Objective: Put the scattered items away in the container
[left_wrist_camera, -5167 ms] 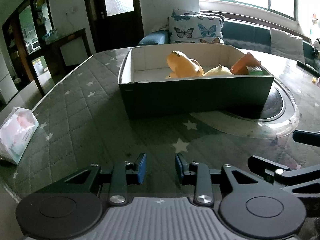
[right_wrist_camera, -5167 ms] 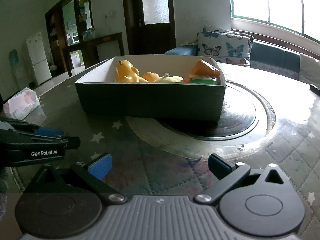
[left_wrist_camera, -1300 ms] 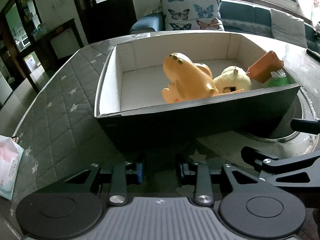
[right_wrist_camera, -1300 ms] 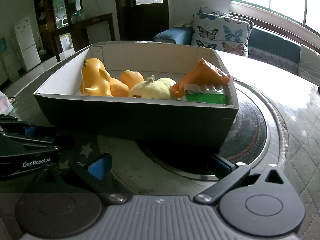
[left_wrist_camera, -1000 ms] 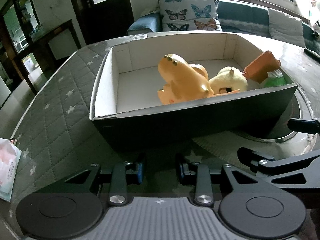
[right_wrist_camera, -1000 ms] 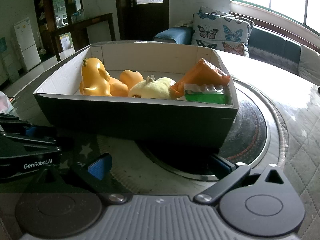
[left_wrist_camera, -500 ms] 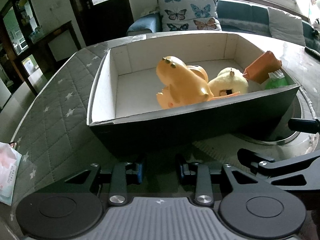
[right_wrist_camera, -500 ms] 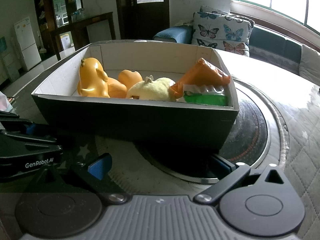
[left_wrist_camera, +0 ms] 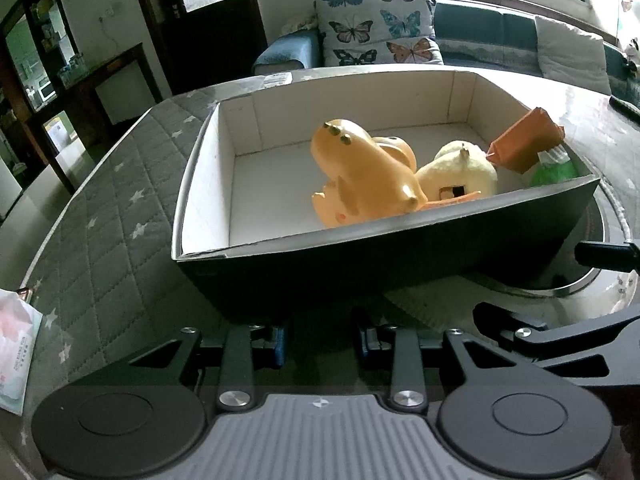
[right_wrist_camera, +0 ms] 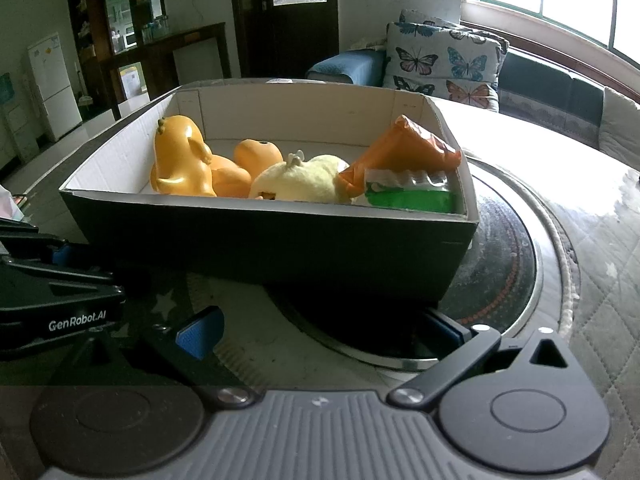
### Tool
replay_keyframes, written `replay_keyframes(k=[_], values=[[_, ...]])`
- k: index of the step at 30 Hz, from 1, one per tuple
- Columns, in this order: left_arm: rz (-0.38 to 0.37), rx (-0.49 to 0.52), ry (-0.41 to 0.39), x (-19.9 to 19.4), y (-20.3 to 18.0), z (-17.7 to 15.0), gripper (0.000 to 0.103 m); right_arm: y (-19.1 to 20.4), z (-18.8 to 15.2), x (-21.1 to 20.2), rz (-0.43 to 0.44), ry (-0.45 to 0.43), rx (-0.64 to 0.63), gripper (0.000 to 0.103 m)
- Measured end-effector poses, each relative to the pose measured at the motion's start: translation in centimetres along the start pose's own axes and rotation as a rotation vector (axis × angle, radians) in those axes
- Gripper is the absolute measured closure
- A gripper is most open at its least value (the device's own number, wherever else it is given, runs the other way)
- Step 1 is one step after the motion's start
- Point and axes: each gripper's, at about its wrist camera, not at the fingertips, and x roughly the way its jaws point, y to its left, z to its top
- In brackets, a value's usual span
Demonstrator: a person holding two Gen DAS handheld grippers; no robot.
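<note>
The dark cardboard box with a white inside [left_wrist_camera: 400, 256] sits on the grey quilted star-patterned tabletop [left_wrist_camera: 104, 216] directly ahead of both grippers, its long near wall running crosswise to their fingers, so either one reaches it by going straight forward. Inside, crowded toward the right half, lie the orange plastic dinosaur toy [right_wrist_camera: 180, 160], the pale yellow plush chick [right_wrist_camera: 308, 178], the orange foil snack packet [right_wrist_camera: 404, 148] and the green packet [right_wrist_camera: 412, 196] beneath it; the left half of the box floor is bare. The left gripper [left_wrist_camera: 320, 342] is empty, its blue-padded jaws narrowed to a small gap, just short of the near wall toward the box's left corner. The right gripper [right_wrist_camera: 320, 330] is empty and spread wide, facing the wall's middle and right part. No loose toy shows on the tabletop; only a pink-and-white tissue packet [left_wrist_camera: 16, 344] lies at the far left edge, nearer the left gripper. The tidying looks about finished.
</note>
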Motion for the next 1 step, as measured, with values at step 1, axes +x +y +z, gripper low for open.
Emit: replay_keyframes(k=[1], values=[[0.000, -0.002, -0.004, -0.02, 0.05, 0.01, 0.069, 0.02, -0.01, 0.00, 0.000, -0.001, 0.000, 0.000]])
